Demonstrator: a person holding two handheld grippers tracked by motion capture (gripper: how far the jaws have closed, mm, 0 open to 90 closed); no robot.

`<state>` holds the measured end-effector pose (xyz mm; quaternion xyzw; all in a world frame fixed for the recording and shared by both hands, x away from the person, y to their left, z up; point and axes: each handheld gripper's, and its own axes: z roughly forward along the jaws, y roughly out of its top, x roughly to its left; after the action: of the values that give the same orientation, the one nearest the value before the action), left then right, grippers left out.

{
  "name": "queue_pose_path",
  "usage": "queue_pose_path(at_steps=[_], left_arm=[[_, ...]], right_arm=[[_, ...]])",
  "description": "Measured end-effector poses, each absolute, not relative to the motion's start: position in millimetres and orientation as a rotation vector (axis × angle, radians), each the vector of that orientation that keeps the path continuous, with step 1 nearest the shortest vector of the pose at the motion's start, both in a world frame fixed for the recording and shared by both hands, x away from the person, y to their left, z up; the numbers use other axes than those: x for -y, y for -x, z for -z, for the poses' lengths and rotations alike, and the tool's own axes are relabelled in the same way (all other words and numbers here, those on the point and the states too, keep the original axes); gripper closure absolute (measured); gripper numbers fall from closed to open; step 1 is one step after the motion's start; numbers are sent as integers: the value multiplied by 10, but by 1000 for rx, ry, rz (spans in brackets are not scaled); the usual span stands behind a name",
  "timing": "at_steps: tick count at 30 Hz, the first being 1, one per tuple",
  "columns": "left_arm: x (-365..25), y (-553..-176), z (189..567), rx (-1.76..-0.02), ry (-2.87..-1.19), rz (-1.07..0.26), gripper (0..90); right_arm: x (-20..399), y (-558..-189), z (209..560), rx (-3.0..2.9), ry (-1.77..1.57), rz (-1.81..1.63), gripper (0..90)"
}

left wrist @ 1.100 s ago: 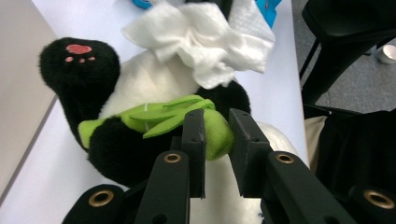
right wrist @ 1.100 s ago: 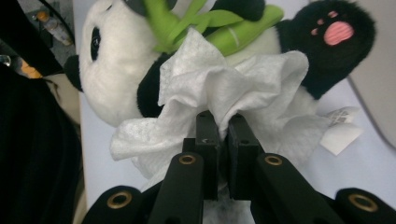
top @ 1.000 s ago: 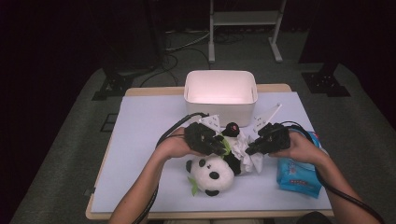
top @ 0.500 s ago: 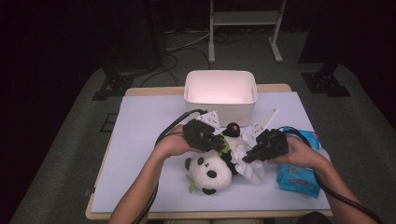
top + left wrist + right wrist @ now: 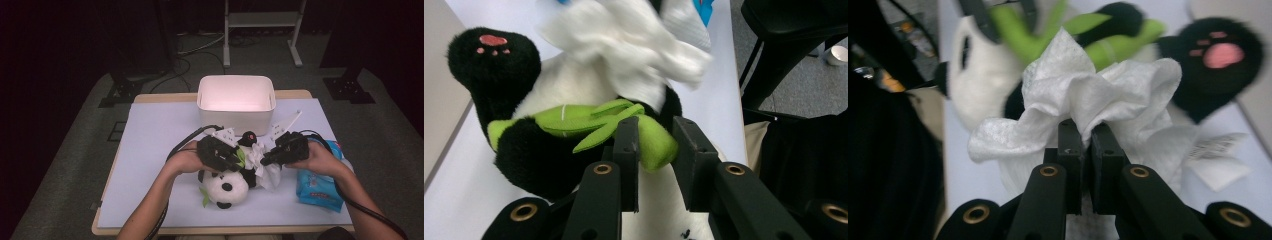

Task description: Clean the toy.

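Left gripper (image 5: pixel 656 145): we see it pinching the panda's green leaf (image 5: pixel 644 137).
Right gripper (image 5: pixel 1087 132): pinches white wipe (image 5: pixel 1088 95) against panda (image 5: pixel 227 182), mid-table.
Surroundings: white bin (image 5: pixel 236 100) behind; blue wipe pack (image 5: pixel 317 185) at right.

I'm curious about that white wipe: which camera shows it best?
The right gripper view: the wipe sits crumpled and sharp in the middle, pinched in the right gripper. The left gripper view shows it blurred at the top; the high view shows a small white bunch against the panda.
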<state>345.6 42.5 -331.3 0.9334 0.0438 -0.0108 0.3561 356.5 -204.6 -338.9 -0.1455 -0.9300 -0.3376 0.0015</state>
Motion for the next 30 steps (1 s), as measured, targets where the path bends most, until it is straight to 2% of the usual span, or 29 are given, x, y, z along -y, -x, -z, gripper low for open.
queue_pose_path(at_steps=[7,30], left_arm=[[-450,-3444,3338,-111,-2410,34,732],[-484,-3486,3272,-160,-2389,-25,770]], right_arm=[[2166,-3705,3444,2931,555,1028,849],[2144,-3545,3607,2853,479,950,860]])
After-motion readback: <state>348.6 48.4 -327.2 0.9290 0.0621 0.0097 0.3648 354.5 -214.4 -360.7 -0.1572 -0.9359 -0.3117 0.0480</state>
